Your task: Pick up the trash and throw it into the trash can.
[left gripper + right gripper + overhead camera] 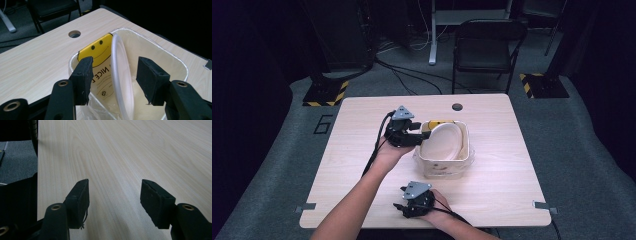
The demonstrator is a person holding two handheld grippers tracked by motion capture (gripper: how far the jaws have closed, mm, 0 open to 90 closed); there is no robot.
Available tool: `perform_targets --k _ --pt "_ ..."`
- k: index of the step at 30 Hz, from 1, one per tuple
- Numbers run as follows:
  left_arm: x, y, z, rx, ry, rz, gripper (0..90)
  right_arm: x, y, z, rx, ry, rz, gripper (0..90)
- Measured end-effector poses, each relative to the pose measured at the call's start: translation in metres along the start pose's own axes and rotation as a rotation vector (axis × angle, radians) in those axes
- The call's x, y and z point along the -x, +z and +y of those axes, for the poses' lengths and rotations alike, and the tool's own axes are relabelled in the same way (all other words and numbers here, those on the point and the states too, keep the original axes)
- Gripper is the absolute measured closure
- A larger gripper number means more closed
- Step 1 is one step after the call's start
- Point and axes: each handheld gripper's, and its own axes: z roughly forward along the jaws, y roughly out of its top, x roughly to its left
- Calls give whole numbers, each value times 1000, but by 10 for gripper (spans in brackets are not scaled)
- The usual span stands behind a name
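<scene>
A white plate (442, 142) stands on edge inside a white bin (465, 145) near the middle of the table. The bin is lined with a clear bag bearing a yellow smiley face (100, 48). My left gripper (423, 131) is at the bin's left rim. In the left gripper view it (113, 75) is open, its jaws either side of the plate's (121, 82) rim with gaps on both sides. My right gripper (402, 207) rests near the table's front edge. It (115, 197) is open over bare wood, with nothing between its jaws.
The light wooden table (362, 130) has a round cable hole (457, 106) behind the bin. A black folding chair (487, 47) stands beyond the far edge. Bare tabletop stretches left and right of the bin.
</scene>
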Motion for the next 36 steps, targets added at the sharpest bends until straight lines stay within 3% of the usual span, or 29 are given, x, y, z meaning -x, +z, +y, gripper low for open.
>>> perform_targets --k 4,25,36 --pt "-5 -8 -1 7 29 31 438 0 0 0 -10 14 6 393" --pt "-35 -43 -26 32 -16 66 447 3 0 -1 -16 9 -12 393" --pt "-46 -54 -53 27 -23 88 449 2 0 -2 -19 5 -15 393"
